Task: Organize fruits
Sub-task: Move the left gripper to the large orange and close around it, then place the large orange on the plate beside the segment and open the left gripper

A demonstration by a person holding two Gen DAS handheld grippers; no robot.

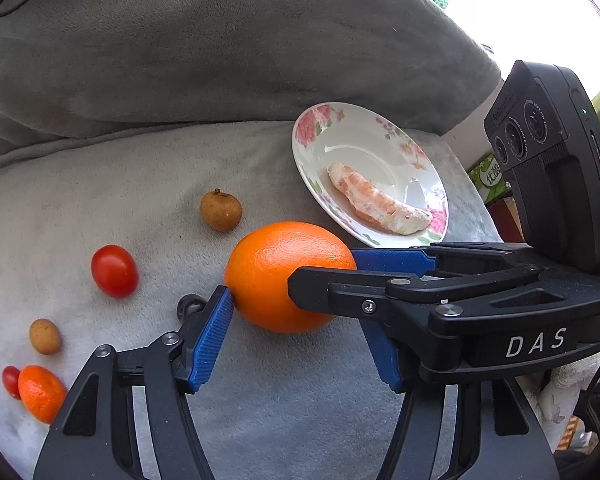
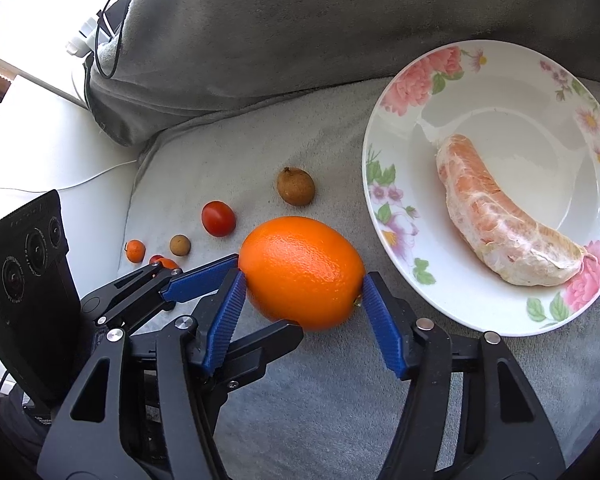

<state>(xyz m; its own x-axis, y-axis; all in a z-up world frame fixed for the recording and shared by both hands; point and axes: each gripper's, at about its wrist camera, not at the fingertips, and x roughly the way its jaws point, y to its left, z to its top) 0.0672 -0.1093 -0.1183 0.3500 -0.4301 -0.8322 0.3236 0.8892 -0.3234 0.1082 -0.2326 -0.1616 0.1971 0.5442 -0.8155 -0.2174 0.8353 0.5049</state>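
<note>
A large orange (image 2: 302,272) lies on the pale grey sofa cushion (image 2: 300,400), just beside the near-left rim of a flowered plate (image 2: 388,128), and both grippers have it at once. In the right wrist view, the right gripper (image 2: 304,304) has its blue fingers (image 2: 226,320) pressed against the orange's two ends, clamped on it. The left gripper (image 2: 256,292) comes in from the left of the orange, one blue finger laid against its far-left side and a black finger under its near side. From the left wrist view, the left gripper (image 1: 300,332) has one ribbed blue pad touching the orange (image 1: 276,272) on its left; the other finger lies behind the right gripper (image 1: 332,276), which crosses in from the right, so whether that pad presses is hidden. On the plate (image 1: 320,140) rests a peeled citrus segment (image 1: 380,204). Left of the orange on the cushion (image 1: 100,184) lie a brown longan (image 1: 221,211) close by, then a cherry tomato (image 1: 115,271), then further off a smaller longan (image 1: 45,336), a small mandarin (image 1: 42,394) and a second cherry tomato (image 1: 11,381) touching it. A darker grey back cushion (image 1: 220,48) rises behind the plate.
</note>
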